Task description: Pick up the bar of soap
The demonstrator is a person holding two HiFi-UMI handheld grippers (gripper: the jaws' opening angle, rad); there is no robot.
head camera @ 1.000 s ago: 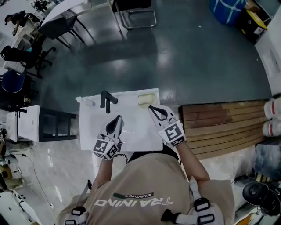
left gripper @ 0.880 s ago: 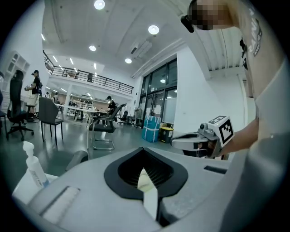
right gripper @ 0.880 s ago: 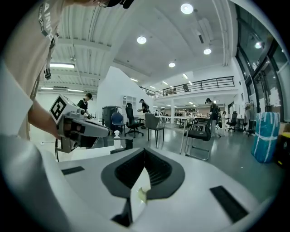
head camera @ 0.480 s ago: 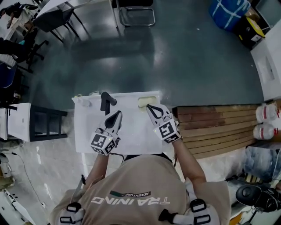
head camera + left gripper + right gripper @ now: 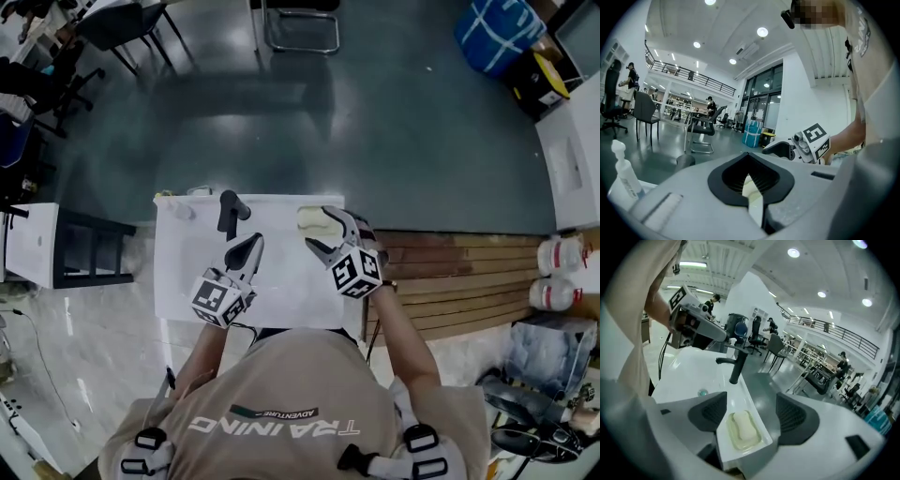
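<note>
From the head view, a white bench (image 5: 291, 291) with a sink and a black faucet (image 5: 228, 211) stands in front of the person. The bar of soap (image 5: 311, 220) lies in a recess at the bench's far right corner. The right gripper (image 5: 319, 232) reaches over that corner with its jaws spread, one on each side of the soap. The left gripper (image 5: 251, 246) hovers over the middle of the bench with its jaws drawn together, well apart from the soap. In the left gripper view, its dark pads meet with only a thin pale sliver between them and nothing held; a pump bottle (image 5: 623, 176) stands at the left edge. In the right gripper view, the jaws have just been opening and now stand wide. The pale soap sits low between the two pads, in its shallow dish (image 5: 761, 439), and neither pad touches it.
</note>
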